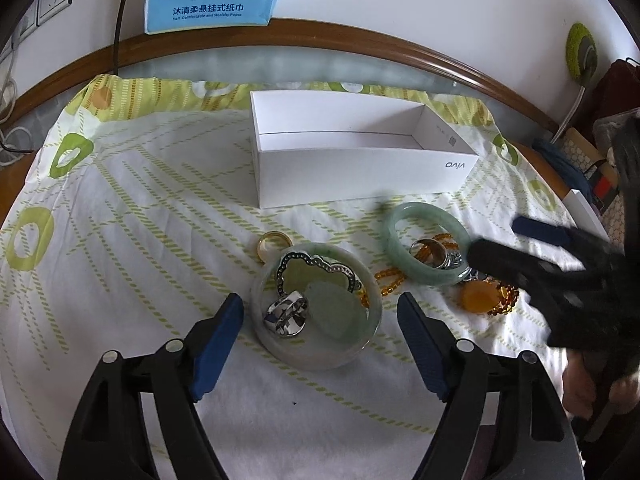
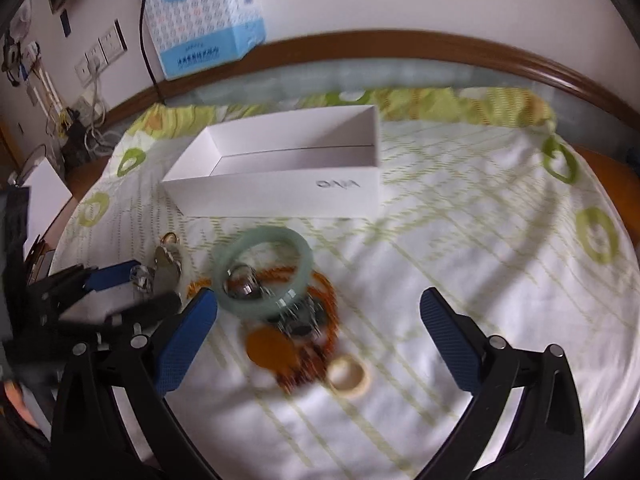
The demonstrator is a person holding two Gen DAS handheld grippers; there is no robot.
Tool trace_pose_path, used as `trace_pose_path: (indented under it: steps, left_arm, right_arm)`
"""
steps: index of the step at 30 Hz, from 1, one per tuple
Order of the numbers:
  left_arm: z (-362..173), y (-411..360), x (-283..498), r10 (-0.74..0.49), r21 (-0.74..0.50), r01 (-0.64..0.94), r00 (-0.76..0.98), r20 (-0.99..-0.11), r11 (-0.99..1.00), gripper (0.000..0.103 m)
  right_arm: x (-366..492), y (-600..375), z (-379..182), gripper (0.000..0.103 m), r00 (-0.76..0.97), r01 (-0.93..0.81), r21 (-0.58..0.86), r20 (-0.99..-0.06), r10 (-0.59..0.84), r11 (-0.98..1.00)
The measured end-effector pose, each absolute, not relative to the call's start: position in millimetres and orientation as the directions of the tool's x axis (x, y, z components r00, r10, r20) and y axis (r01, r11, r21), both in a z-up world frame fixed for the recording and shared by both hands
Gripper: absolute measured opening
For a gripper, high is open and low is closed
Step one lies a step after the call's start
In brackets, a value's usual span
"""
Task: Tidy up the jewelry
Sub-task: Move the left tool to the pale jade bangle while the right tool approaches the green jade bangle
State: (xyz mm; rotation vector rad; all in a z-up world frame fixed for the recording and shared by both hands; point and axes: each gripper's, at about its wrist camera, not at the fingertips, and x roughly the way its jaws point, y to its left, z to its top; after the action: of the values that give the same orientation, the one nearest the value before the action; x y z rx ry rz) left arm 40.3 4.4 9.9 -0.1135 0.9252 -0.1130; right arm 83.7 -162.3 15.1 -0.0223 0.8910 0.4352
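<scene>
Amber beads (image 2: 316, 300) blur beneath green bangle (image 2: 262, 272).

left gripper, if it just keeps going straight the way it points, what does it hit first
Most likely the pale jade bangle lying flat between its open fingers, with a silver ring inside it. The white box lies further along. Depth is hard to judge here.
</scene>
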Motion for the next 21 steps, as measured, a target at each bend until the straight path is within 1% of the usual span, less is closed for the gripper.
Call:
trace_pose_path:
  steps: [2,5,8,15,19,21]
  left_arm:
    - [9,4,41,-0.131,-0.131,0.044,0.598,-0.791,0.99,0.079]
    - [9,5,42,-0.116,-0.114,0.043,0.602,-0.79,0.993,0.07]
    - [9,2,42,-0.084,-0.074,0.041,0.606,-0.791,0.996,0.069]
    - [9,10,42,-0.05,-0.054,0.012,0.604,-0.796,0.998,0.069]
    - [7,7,43,-0.033,-0.031,0.015,0.597,-0.802,0.999,0.071]
    - [6,4,43,-0.028,-0.018,0.024,0.594,-0.804,1.0,0.076]
  right_arm:
    - [90,-151,13,0.099,0.551,-0.386,0.127,-0.763,0.338,0.914]
    - [92,-138,4,0.099,0.548,-0.409,0.115,-0.763,0.344,0.905]
    - [92,-133,-2,0.099,0.535,-0.425,0.115,-0.768,0.352,0.898]
    - [101,-136,-8,0.099,0.5,-0.428,0.144,-0.784,0.367,0.892]
    - [97,-140,-3,0.099,0.562,-0.406,0.047,-0.775,0.29,0.913]
    - [95,-141,-1,0.099,0.591,-0.389,-0.005,-0.769,0.246,0.921]
